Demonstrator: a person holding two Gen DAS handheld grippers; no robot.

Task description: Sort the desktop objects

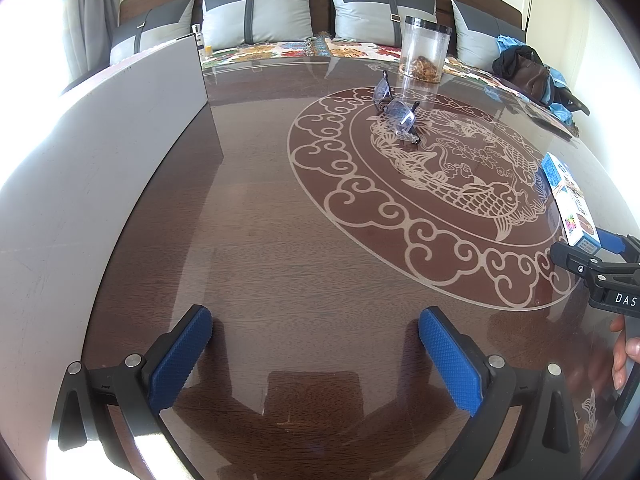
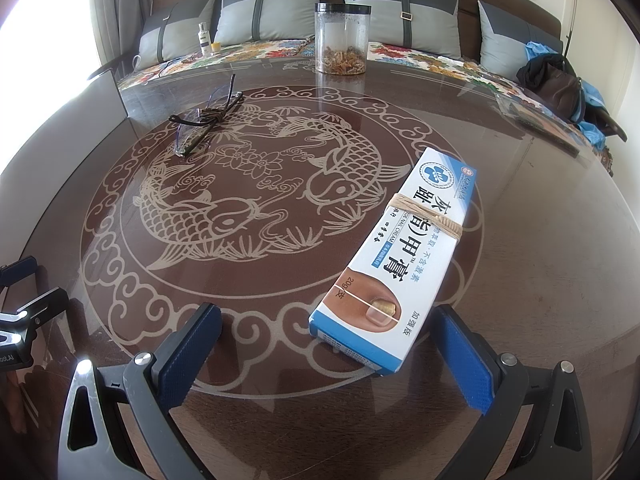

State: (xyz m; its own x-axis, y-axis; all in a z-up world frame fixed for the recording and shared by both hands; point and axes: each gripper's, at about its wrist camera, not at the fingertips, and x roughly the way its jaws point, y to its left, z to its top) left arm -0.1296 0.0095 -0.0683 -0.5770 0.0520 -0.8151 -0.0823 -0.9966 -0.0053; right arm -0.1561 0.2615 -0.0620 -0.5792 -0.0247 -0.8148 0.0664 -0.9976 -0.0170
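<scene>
Right claw (image 2: 328, 354) spread wide, lined up on the near end of the cream box (image 2: 394, 260), which lies flat on the counter (image 2: 260, 280), its near end just ahead of the pads, likely the next pick. Left claw (image 1: 316, 356) released too, holding nothing, hovering over bare wood. Folded glasses (image 2: 206, 120) and the clear jar (image 2: 342, 38) wait farther back.

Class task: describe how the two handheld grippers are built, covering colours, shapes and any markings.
Both the left gripper and the right gripper have black angular frames with round silver bolts. Their fingers carry flat blue pads with a knurled, diamond-textured surface. In the left wrist view, the right gripper's body shows white letters "DAS" on black.
</scene>
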